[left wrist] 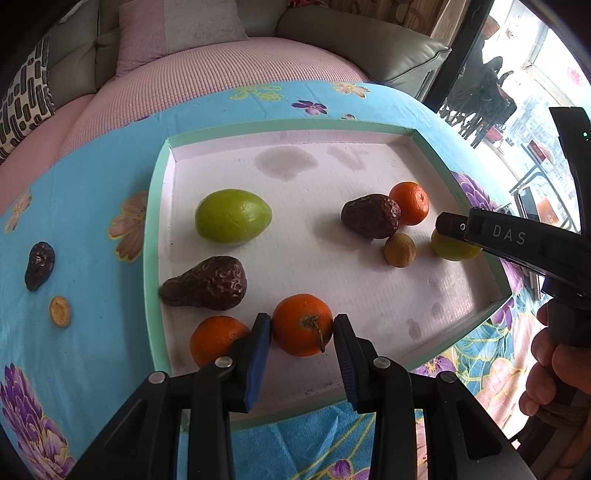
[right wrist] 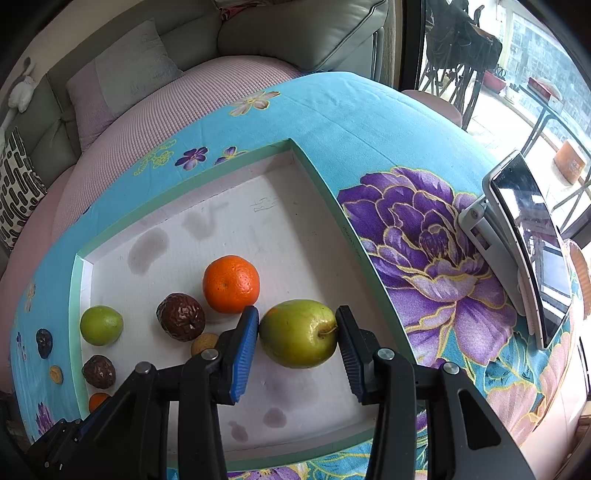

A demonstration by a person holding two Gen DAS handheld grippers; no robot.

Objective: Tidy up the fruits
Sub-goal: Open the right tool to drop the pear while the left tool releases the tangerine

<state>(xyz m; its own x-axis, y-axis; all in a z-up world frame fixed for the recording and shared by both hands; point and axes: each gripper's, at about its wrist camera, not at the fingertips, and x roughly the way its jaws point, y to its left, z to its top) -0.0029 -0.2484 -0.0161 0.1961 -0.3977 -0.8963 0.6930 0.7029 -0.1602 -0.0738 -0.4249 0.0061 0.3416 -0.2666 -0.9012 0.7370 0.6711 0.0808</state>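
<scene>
A white tray with a green rim (left wrist: 157, 221) lies on a blue flowered cloth and holds the fruit. My left gripper (left wrist: 302, 319) is shut on an orange (left wrist: 302, 332) near the tray's front edge, with both blue pads against its sides. My right gripper (right wrist: 297, 312) is shut on a yellow-green pear-like fruit (right wrist: 295, 339) by the tray's right wall; the same fruit (left wrist: 452, 251) shows under that gripper in the left wrist view. Also in the tray are a green fruit (left wrist: 232, 217), two dark wrinkled fruits (left wrist: 207, 284) (left wrist: 371, 216), two more oranges (left wrist: 216, 339) (left wrist: 409, 203) and a small brown fruit (left wrist: 399, 249).
A small dark fruit (left wrist: 39, 266) and a small orange piece (left wrist: 60, 311) lie on the cloth left of the tray. A phone on a stand (right wrist: 524, 251) stands at the table's right edge. A sofa with cushions (left wrist: 177, 33) is behind the table.
</scene>
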